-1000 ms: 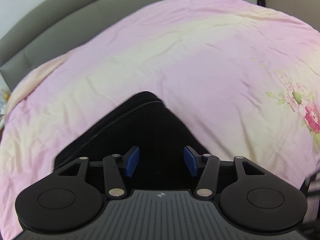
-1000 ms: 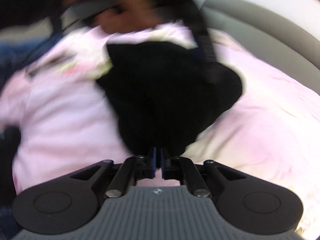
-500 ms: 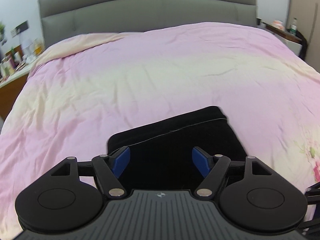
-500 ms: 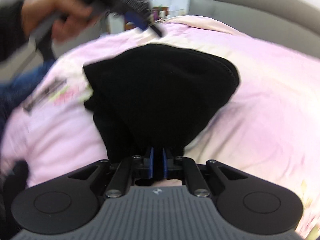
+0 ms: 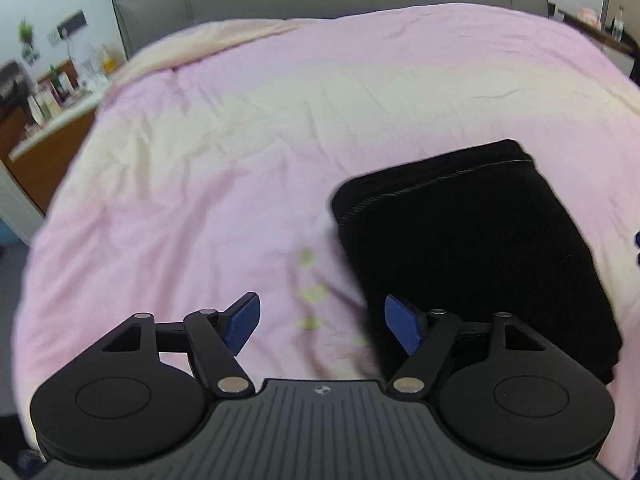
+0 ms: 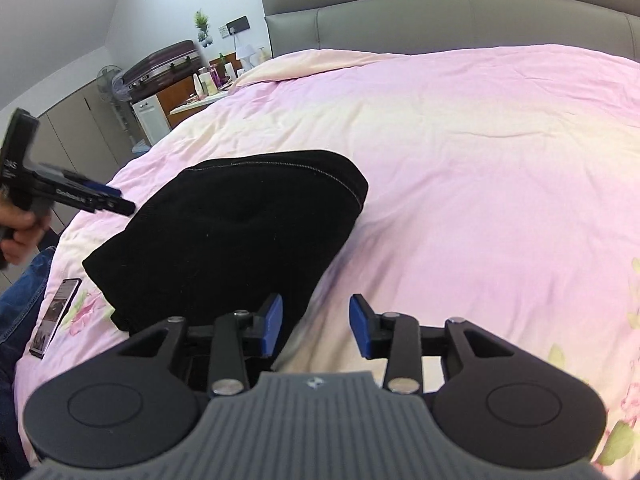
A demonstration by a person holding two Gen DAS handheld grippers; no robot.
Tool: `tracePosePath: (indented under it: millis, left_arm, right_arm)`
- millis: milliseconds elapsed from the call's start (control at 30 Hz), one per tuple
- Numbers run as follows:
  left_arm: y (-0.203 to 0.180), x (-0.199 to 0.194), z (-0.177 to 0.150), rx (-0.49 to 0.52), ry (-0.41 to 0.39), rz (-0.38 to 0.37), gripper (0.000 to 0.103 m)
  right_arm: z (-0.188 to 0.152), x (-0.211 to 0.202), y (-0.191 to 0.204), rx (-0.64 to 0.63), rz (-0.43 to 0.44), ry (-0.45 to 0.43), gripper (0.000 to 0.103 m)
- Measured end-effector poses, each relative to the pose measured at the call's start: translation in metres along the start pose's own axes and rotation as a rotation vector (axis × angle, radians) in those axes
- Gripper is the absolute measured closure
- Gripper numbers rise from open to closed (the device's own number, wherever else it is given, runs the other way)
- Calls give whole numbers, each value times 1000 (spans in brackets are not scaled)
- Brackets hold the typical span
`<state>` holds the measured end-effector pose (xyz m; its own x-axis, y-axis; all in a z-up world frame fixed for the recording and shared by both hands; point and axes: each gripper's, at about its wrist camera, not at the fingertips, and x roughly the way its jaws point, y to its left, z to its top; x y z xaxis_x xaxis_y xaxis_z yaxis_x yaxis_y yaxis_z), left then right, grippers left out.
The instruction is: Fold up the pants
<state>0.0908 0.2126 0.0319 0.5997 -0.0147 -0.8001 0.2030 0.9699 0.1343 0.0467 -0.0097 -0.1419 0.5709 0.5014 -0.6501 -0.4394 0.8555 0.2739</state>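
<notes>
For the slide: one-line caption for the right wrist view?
Right gripper open beside folded black pants on a pink bedspread; left gripper off to the side.

Right gripper [image 6: 315,326] sits low and near, blue pads spread apart with nothing between them. The black pants [image 6: 236,232] lie folded in a compact bundle on the pink bedspread [image 6: 460,184], and the gripper's left pad overlaps the bundle's near edge. Off to the left, a hand holds the left gripper [image 6: 120,206] above the bedspread, pointing toward the pants but apart from them; its jaw state can't be made out. A phone [image 6: 56,316] lies near the bed's left edge. Grey headboard [image 6: 440,20] stands far back.
</notes>
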Motion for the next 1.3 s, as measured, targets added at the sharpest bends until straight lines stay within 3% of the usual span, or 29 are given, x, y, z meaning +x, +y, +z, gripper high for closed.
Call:
tracePosePath:
  millis: [67,167,300,367,500,600,667,767,867,933,1000,1033,1067,1133,1233,1300]
  left_arm:
    - [22,-22,11,35,-21,83,19]
    - [54,-55,29,88,-51,116,18]
    - [79,-78,47,270,-142,235,14]
    - [96,-74,47,337,-137,308,14]
    - [139,-74,44,233,-160,295,17]
    - [164,-87,49,63,-121,262,20]
    - [155,-110,61,47,-118,200,25]
    - [112,-151,99,153,-130,175,24]
    - [48,-207,151,322,-175,158,24]
    - [4,-259,185,471,-256,110,23]
    - [-16,-308,214,578,-329,67,20]
    - [-12,-335,234,580,-360,101,20]
    - [-1,-359,252,538,-388,185,20]
    - [37,-407,276,384,-470,370,19]
    - [92,-452,263,245,-588,399,5]
    - [117,-442,235,171,-566,381,4]
  right_arm:
    - [11,-2,1,-18,-2,-8,65]
    - [28,-4,3,-21,-9,-31,61]
    - [49,-5,13,-13,-20,-64,57]
    - [53,-8,23,-29,-27,-74,56]
    - [53,-24,37,-29,17,-110,53]
    - [51,-35,45,-35,44,-131,53]
    - [50,-47,52,-58,94,-163,50]
    - [45,-64,63,-81,143,-216,39]
    - [42,-68,67,-65,168,-230,39]
    - [42,-70,69,-66,180,-249,39]
    - [42,-74,68,-58,190,-271,39]
    - [41,-76,66,-51,192,-280,39]
    - [39,-79,64,-45,189,-289,39]
    - [33,-87,57,-41,179,-305,39]
    - [22,-94,37,-10,178,-317,38]
    - [16,-92,22,15,159,-305,38]
